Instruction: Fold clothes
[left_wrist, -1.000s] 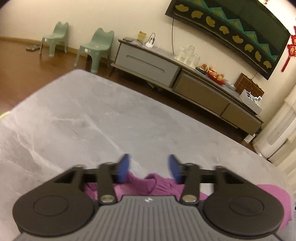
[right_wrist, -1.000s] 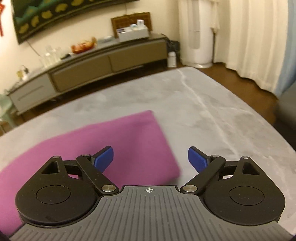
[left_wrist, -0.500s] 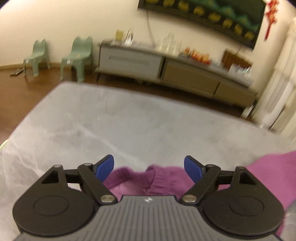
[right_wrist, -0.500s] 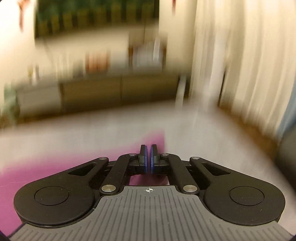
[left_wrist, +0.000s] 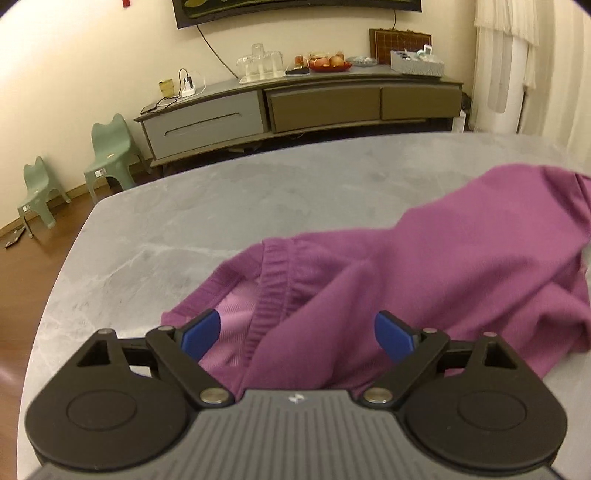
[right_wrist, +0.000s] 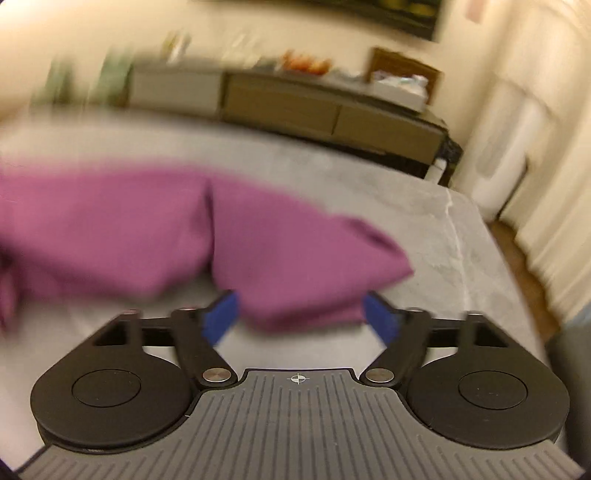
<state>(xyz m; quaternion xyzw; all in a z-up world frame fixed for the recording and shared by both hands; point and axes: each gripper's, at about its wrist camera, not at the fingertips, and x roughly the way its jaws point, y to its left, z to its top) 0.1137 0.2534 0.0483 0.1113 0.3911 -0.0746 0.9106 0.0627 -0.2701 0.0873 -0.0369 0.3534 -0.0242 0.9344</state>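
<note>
Both claws swung since earlier, jaws opening over the purple garment (left_wrist: 424, 266) on the desk (left_wrist: 192, 221): left claw (left_wrist: 297, 334) straddles its ribbed waistband, right claw (right_wrist: 301, 314) its near-right corner, long axis running left-right, nothing pinched.

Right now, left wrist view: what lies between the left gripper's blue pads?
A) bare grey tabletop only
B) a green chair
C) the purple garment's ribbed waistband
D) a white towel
C: the purple garment lies bunched on the grey table, and its ribbed waistband runs down between the pads of the left gripper, whose jaws are opening and not pressing on it.
</note>
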